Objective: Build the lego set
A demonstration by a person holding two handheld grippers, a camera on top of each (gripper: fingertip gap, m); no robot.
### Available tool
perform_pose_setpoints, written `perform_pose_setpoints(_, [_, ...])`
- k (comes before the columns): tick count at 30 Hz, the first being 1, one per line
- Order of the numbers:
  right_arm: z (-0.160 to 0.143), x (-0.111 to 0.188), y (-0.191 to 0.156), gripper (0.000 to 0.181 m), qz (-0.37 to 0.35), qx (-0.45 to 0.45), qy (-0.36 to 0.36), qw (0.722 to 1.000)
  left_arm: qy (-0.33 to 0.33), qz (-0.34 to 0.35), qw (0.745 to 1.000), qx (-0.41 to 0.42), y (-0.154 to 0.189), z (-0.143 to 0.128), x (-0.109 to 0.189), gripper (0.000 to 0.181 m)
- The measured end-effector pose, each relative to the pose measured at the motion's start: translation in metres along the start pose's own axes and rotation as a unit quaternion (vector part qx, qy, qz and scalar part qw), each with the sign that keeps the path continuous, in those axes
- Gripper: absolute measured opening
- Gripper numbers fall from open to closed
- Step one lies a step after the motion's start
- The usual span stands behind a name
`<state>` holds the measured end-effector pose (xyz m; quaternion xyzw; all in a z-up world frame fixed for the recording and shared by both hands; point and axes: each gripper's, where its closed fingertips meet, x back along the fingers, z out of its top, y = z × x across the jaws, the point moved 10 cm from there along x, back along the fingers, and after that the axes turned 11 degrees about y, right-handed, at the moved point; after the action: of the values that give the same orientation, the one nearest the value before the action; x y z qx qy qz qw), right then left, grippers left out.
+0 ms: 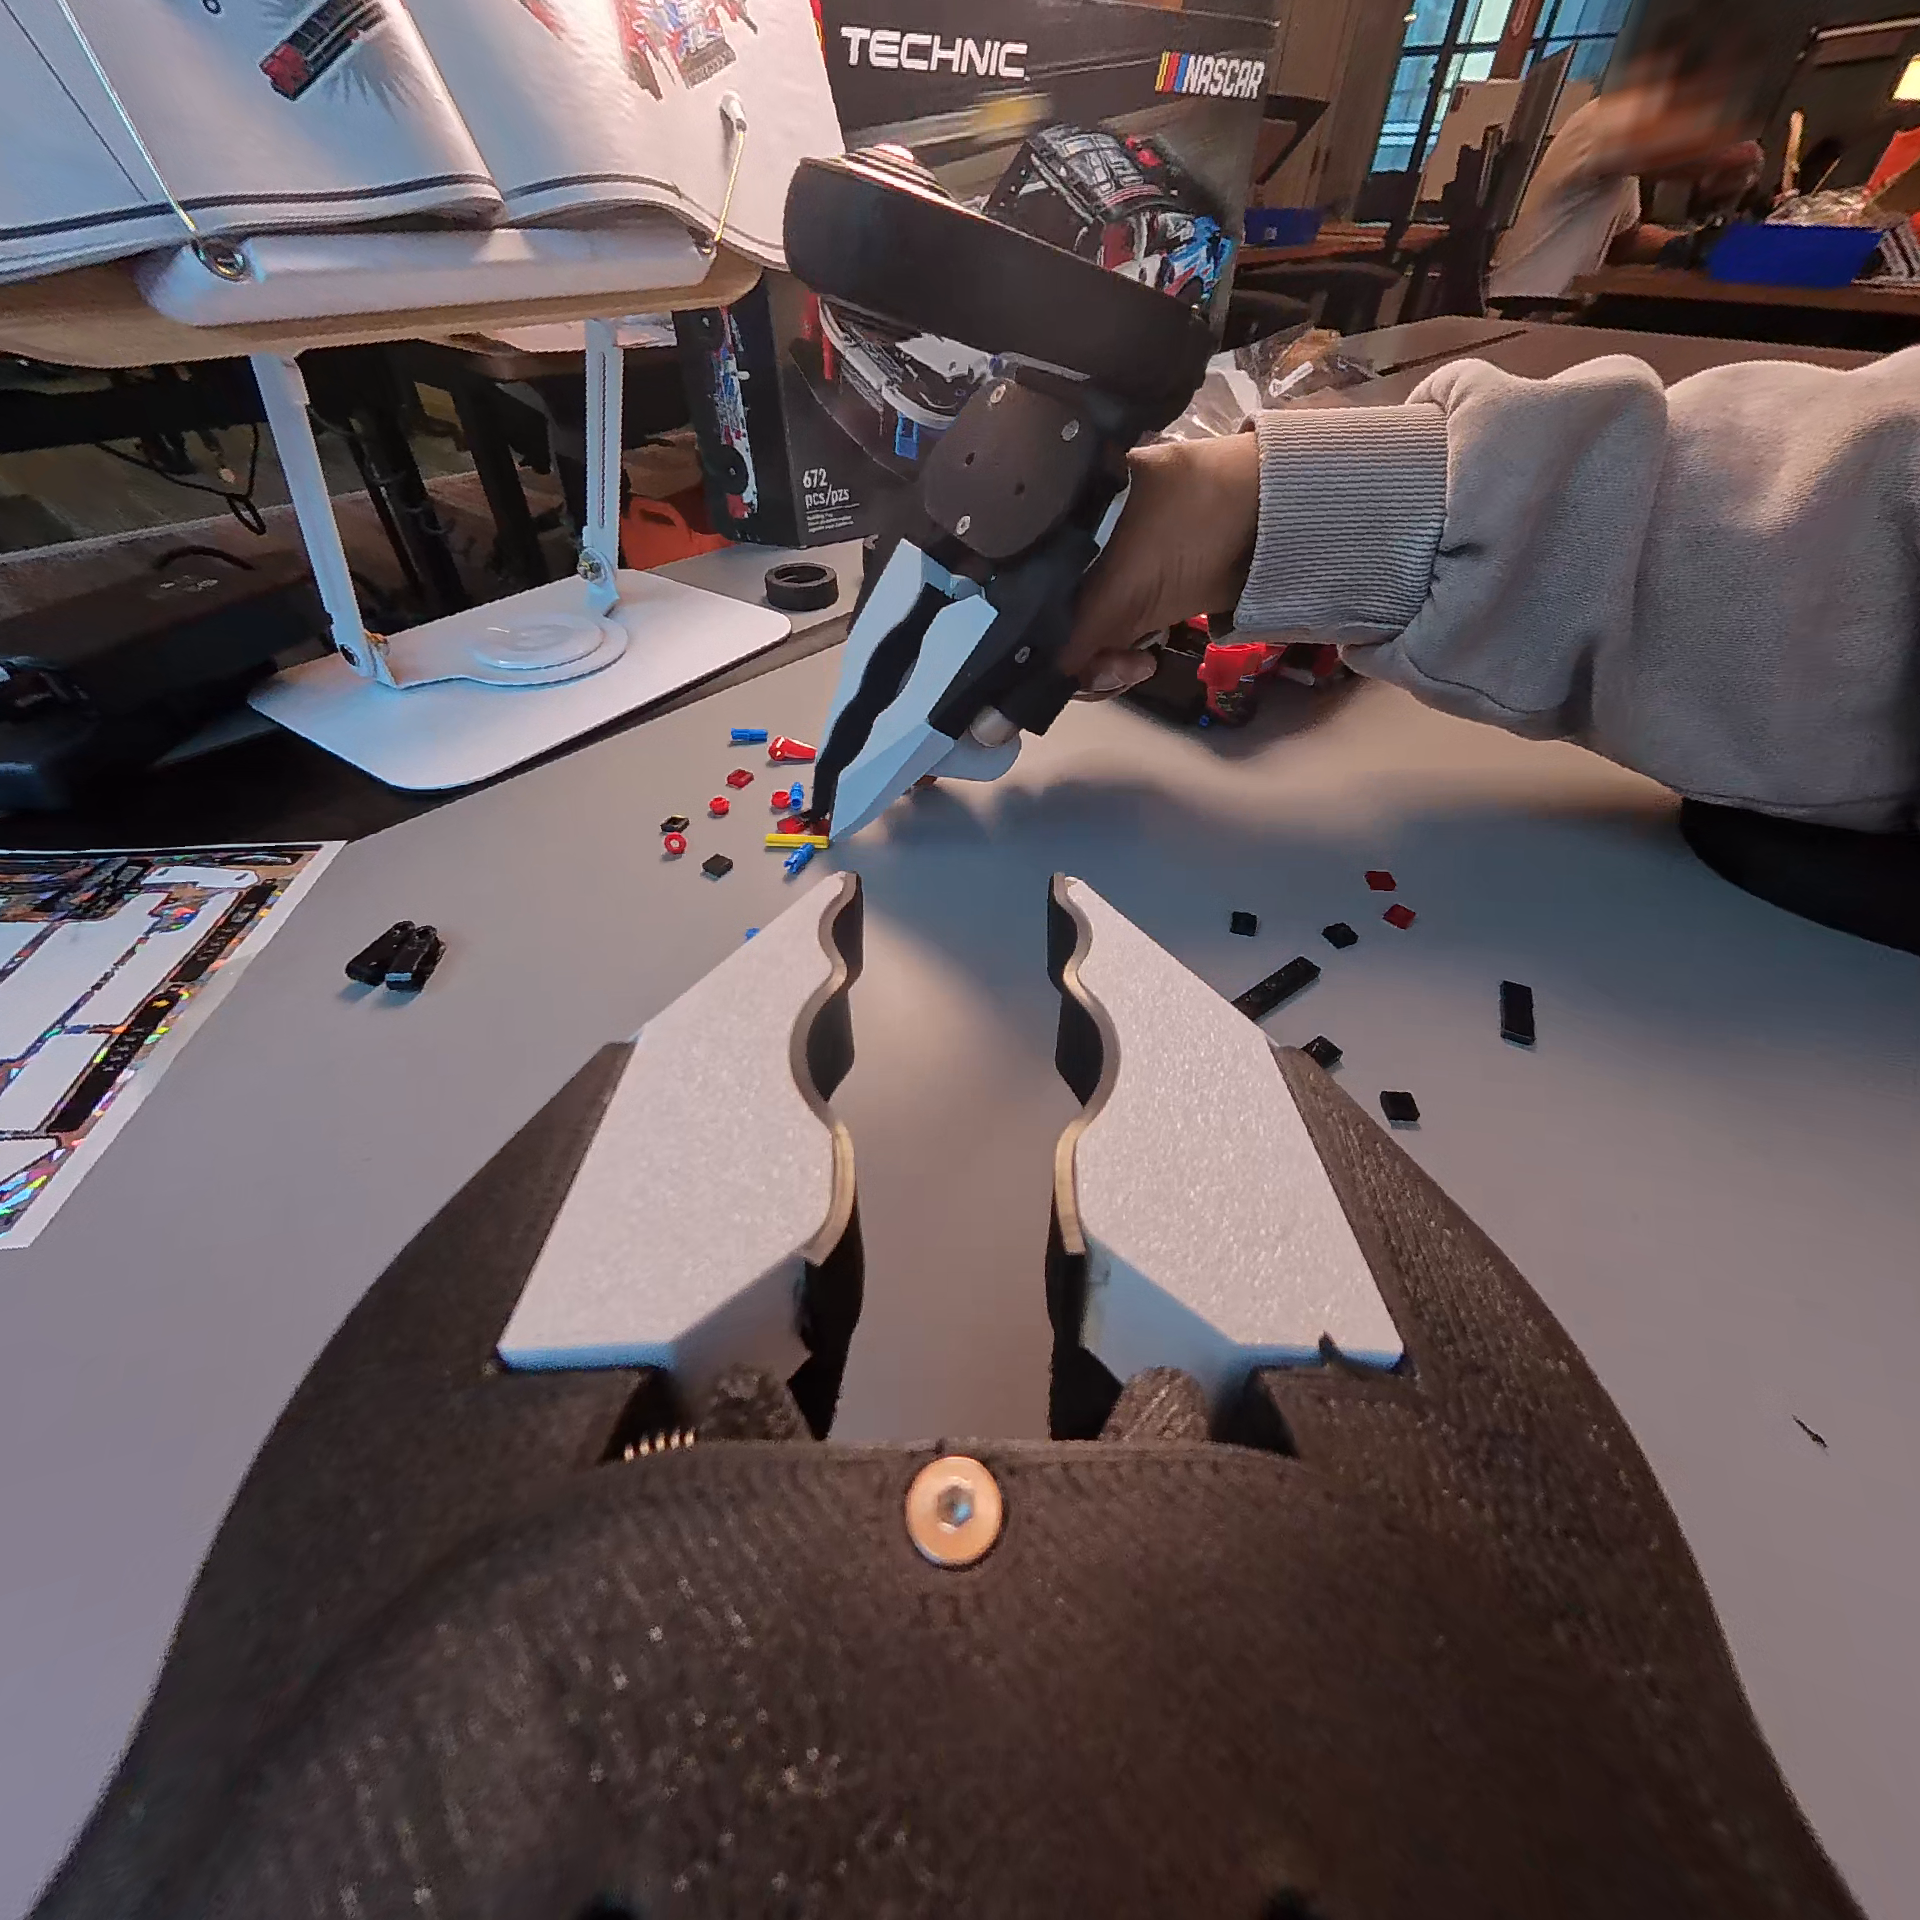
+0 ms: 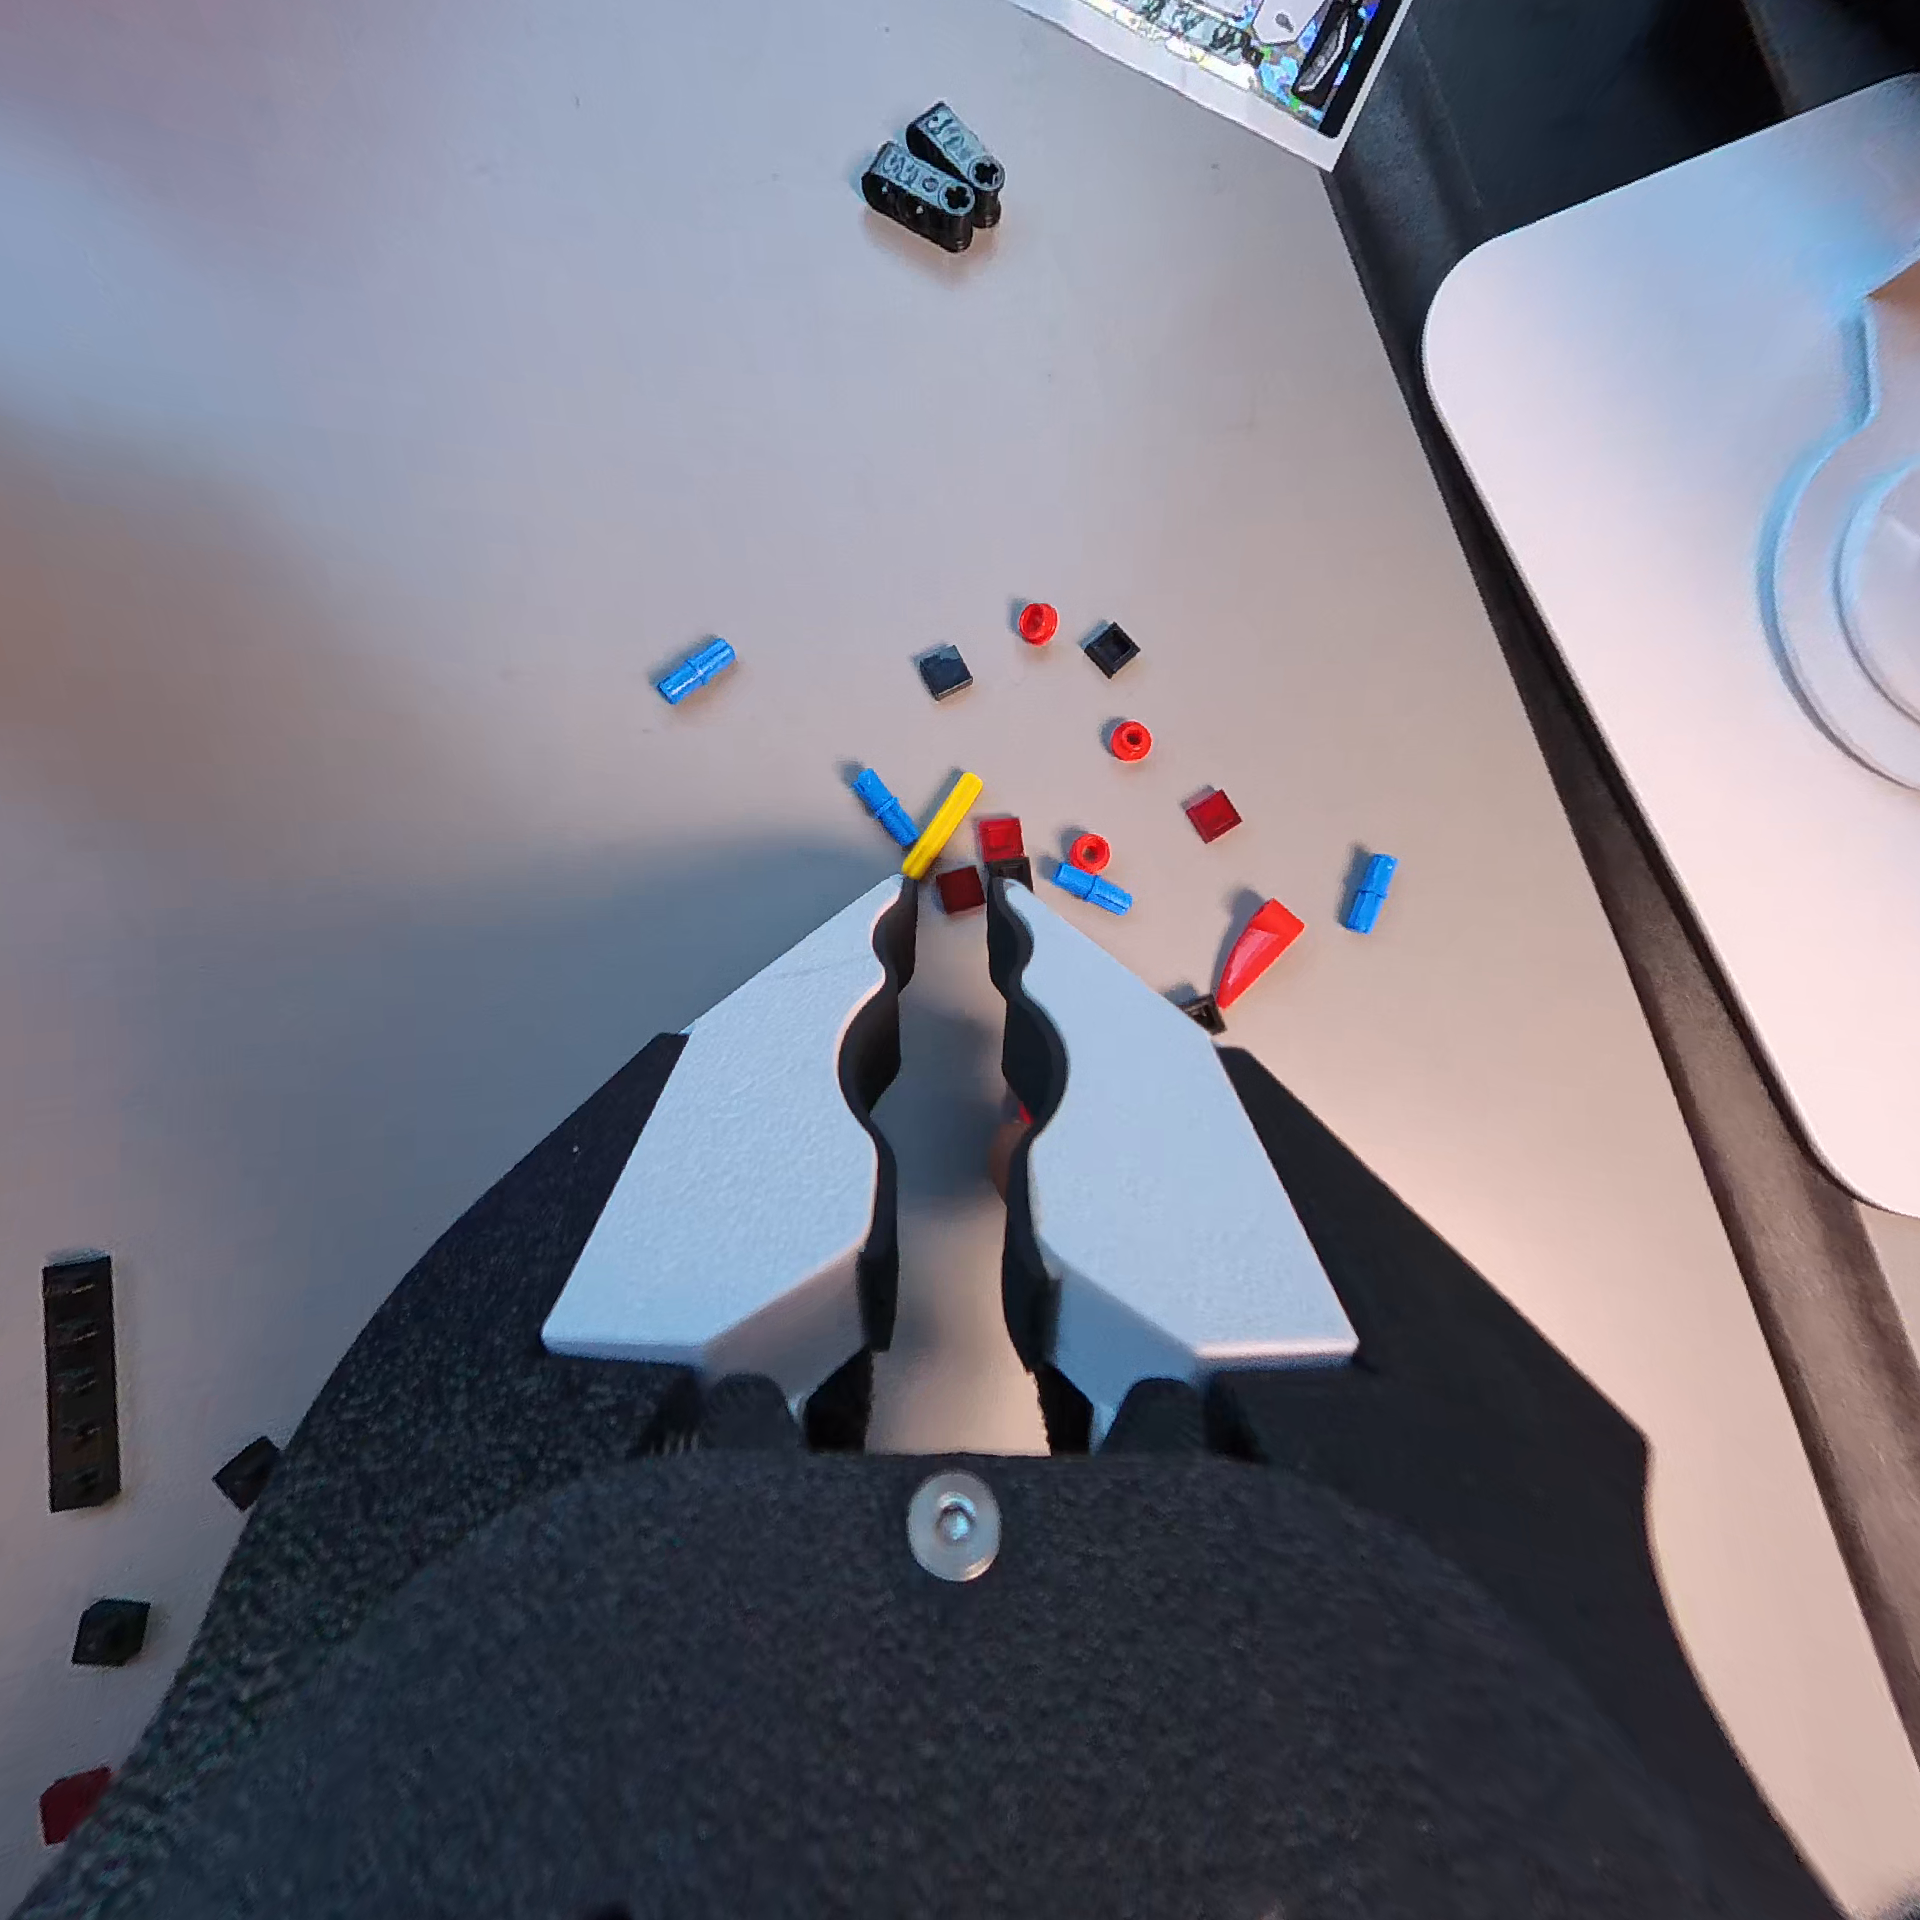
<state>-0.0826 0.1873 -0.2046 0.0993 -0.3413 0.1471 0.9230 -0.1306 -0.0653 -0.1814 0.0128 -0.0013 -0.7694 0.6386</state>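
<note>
Small lego pieces lie scattered on the grey table (image 2: 416, 520). My right gripper (image 2: 951, 889) points down into them, jaws narrowly open, tips resting either side of a dark red square tile (image 2: 959, 889). A yellow axle (image 2: 942, 824) touches its left fingertip, with blue pins (image 2: 884, 805), red round studs (image 2: 1129, 740) and a red wedge (image 2: 1259, 951) close by. My left gripper (image 1: 954, 894) is open and empty, hovering just short of the right gripper (image 1: 831, 826). Two black connectors (image 1: 396, 953) lie to the left.
A white stand base (image 1: 499, 675) holds the open instruction booklet (image 1: 416, 125) at the back left. A sticker sheet (image 1: 94, 1018) lies at the left. The set's box (image 1: 1039, 208), a black tyre (image 1: 801, 587) and a red partial model (image 1: 1236, 670) are behind. Black and red tiles (image 1: 1517, 1010) lie at the right. Left tips to right tips: about 15 cm. Between my right fingertips and the red partial model (image 1: 1236, 670) there is roughly 20 cm.
</note>
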Motion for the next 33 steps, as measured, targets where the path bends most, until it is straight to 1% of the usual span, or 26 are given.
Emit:
perform_pose_setpoints(6, [0.002,-0.003,0.004,0.013,0.01,0.011,-0.01,1.0,-0.003,0.002,1.0,0.002,-0.001,-0.001,0.0,0.033])
perform_pose_setpoints(12, [0.003,-0.004,0.004,0.006,0.036,0.018,-0.014,0.999,-0.005,-0.004,1.0,0.006,-0.001,-0.002,-0.001,0.034])
perform_pose_setpoints(16, [0.0,0.002,0.0,0.006,0.039,0.018,-0.015,0.999,-0.004,-0.003,1.0,0.007,-0.001,-0.001,0.0,0.034])
perform_pose_setpoints(18, [-0.003,0.018,-0.012,0.006,0.047,0.02,0.0,0.999,-0.002,-0.003,1.0,0.005,0.0,0.0,0.0,0.034])
perform_pose_setpoints(20, [-0.011,0.041,-0.03,0.005,0.059,0.022,-0.007,0.998,-0.002,-0.005,1.0,0.002,0.001,0.0,0.0,0.034])
perform_pose_setpoints(24, [-0.041,0.091,-0.073,0.005,0.093,0.039,-0.036,0.994,-0.004,-0.011,1.0,-0.001,0.004,0.0,-0.001,0.034])
perform_pose_setpoints(26, [-0.056,0.109,-0.092,0.005,0.106,0.035,-0.034,0.993,-0.006,-0.013,1.0,-0.004,0.005,-0.001,-0.002,0.034])
perform_pose_setpoints(29, [-0.073,0.12,-0.111,0.006,0.104,0.039,-0.048,0.993,-0.009,-0.009,1.0,-0.005,0.004,-0.002,-0.002,0.034])
perform_pose_setpoints(33, [-0.085,0.125,-0.123,0.006,0.096,0.039,-0.056,0.993,-0.016,0.004,1.0,-0.013,0.001,-0.004,-0.001,0.034])
